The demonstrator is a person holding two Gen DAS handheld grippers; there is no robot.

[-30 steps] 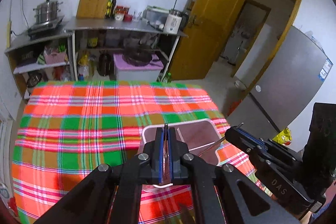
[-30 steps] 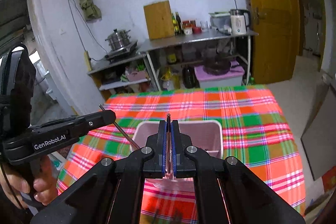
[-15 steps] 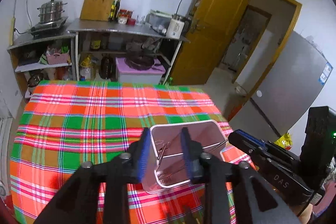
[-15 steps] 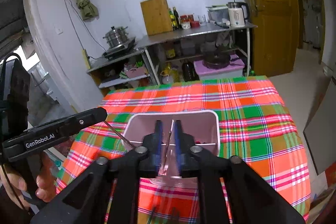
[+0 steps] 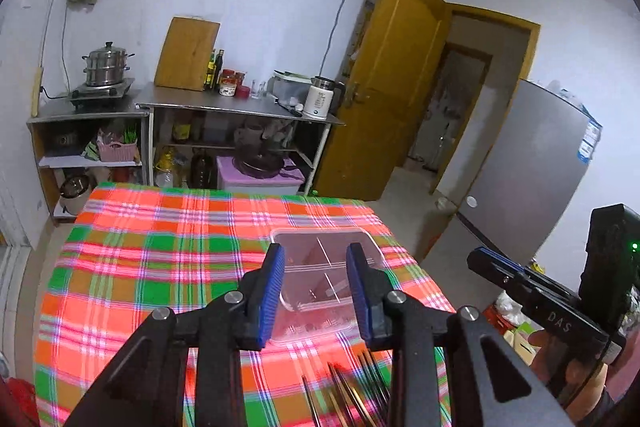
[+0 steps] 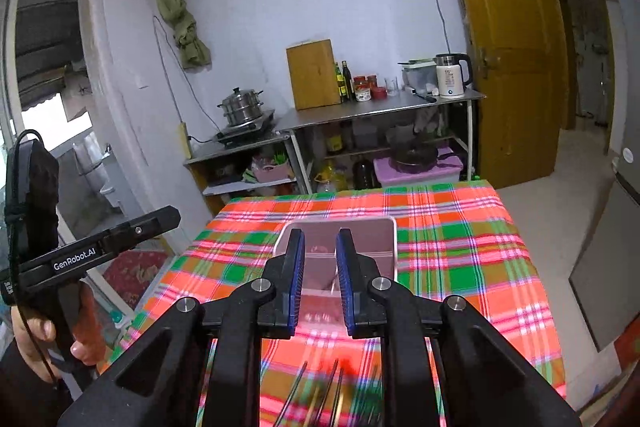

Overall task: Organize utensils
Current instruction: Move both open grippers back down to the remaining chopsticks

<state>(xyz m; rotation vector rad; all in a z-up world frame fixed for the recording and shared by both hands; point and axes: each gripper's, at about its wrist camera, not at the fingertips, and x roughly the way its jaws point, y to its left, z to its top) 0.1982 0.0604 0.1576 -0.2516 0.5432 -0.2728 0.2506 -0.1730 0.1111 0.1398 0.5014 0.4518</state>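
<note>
- Behind the red-and-green plaid tablecloth (image 5: 160, 267) I saw steel kitchen shelving (image 5: 240, 109).
- My left gripper (image 5: 316, 287) hung spread wide, holding nothing.
- My right gripper (image 6: 319, 277) was parted, likewise bare.
- Both hung above the clear plastic divided bin (image 5: 372, 247), thin utensils inside.
- More dark sticks (image 5: 352, 391) lay nearer, blurred.

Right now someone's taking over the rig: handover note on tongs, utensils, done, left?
Left tongs: open, empty.
Right tongs: open, empty.
Divided plastic bin sits on the plaid tablecloth ahead of both; thin utensils already lie inside.
Loose chopsticks lie on the cloth near the table's front edge, blurred.
Left: pick those up and drop them into the bin.
</note>
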